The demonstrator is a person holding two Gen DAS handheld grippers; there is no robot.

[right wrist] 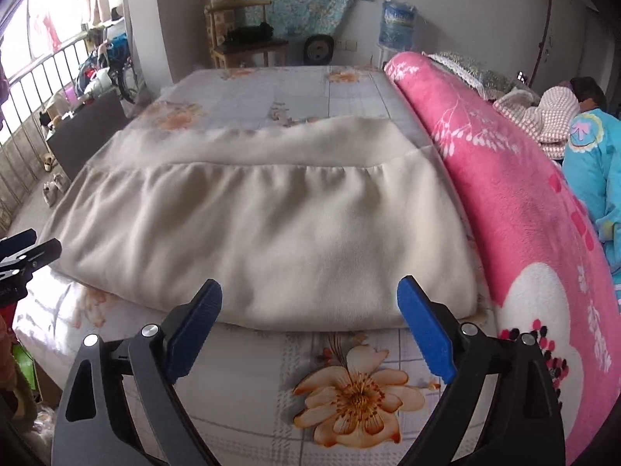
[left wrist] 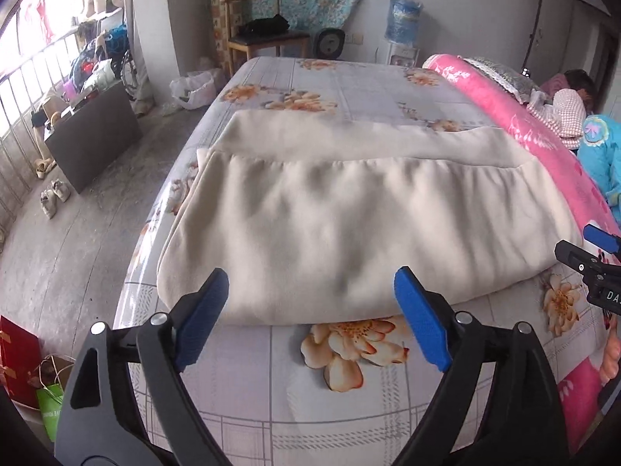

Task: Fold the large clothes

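With the cream garment [left wrist: 341,209] lying folded flat on the bed [left wrist: 349,81], both the left tongs [left wrist: 310,291] and right tongs [right wrist: 310,299] stand released and empty; next, regrasp an edge for another fold.

black grippers [left wrist: 310,283], blue pads [left wrist: 421,322]

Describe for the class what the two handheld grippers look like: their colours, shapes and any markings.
Each gripper, left and right, has two black angular plastic arms with triangular cut-outs and round silver pivot pins. The fingers carry flat, blue, finely ribbed pads. Seen from the left wrist view, the right gripper's black body shows white lettering, partly cut off. No sleeves or cables show.
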